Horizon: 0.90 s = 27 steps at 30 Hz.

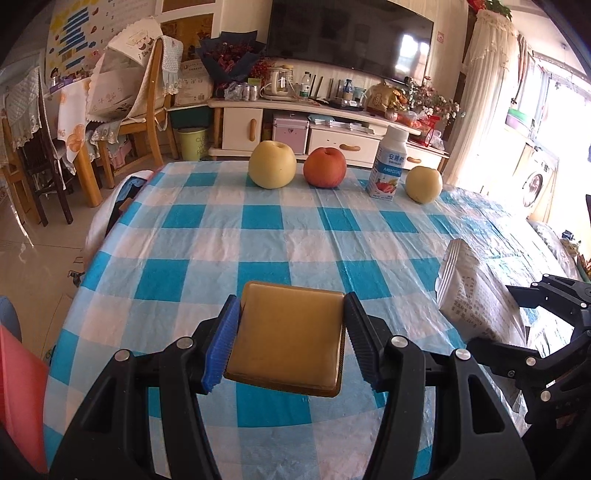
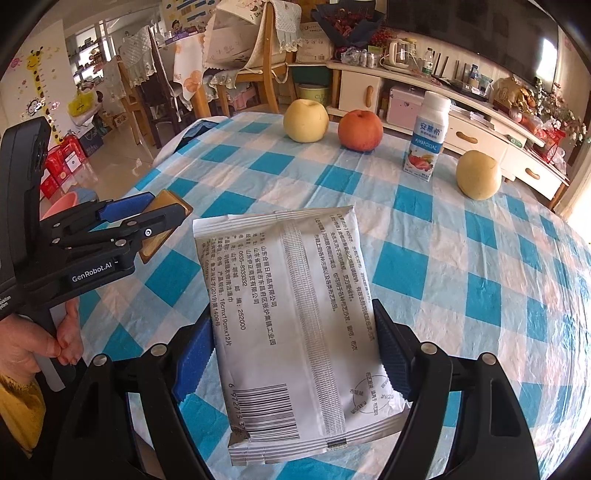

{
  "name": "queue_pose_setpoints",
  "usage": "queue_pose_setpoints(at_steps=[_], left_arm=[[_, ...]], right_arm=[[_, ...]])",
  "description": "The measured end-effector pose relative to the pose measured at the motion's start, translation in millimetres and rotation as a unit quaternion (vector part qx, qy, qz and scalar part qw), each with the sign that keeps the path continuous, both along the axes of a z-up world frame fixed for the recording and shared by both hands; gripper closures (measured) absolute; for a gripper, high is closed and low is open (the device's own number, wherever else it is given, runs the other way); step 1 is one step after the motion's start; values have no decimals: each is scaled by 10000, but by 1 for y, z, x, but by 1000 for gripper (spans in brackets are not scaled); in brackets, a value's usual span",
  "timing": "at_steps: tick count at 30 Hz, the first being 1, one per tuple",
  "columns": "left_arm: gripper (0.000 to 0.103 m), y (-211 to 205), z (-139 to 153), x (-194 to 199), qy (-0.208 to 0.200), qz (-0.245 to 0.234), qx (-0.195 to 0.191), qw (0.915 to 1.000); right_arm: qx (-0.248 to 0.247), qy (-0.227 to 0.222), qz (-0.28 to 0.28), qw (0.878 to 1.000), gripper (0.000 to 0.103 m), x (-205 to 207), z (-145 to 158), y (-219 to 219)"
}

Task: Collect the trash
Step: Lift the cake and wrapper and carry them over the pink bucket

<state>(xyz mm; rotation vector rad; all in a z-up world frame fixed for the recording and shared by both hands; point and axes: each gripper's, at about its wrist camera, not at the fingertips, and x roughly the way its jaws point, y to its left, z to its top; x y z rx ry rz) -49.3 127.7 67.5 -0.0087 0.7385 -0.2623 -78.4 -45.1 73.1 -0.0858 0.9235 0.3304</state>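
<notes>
A home living room. A table under a blue-and-white checked cloth (image 1: pixel 258 240) fills the middle; a large television (image 1: pixel 349 35) above a white media cabinet (image 1: pixel 295 125) sits at twelve o'clock, wooden dining chairs (image 1: pixel 147 110) at ten o'clock, a curtained window (image 1: pixel 487 92) at two o'clock.

A flat golden-brown square packet (image 1: pixel 286 339) and a white printed pouch (image 2: pixel 295 325) hang lifted above the bench (image 1: pixel 295 236).

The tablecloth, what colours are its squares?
The tablecloth is checked in bright blue, pale blue and white. It shows best in the left wrist view.
</notes>
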Motion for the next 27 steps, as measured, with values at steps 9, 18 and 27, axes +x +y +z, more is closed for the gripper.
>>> queue_pose_setpoints(at_steps=[9, 18, 27], left_arm=[[45, 36, 13, -11, -183, 376, -135, 9990], [45, 71, 24, -19, -368, 725, -264, 9963], [44, 105, 36, -27, -559, 1067, -406, 9919]], right_arm=[[24, -176, 315, 9993, 24, -6, 18, 40], [-32, -265, 499, 9984, 25, -7, 26, 77], [76, -282, 714, 9970, 24, -7, 37, 114]])
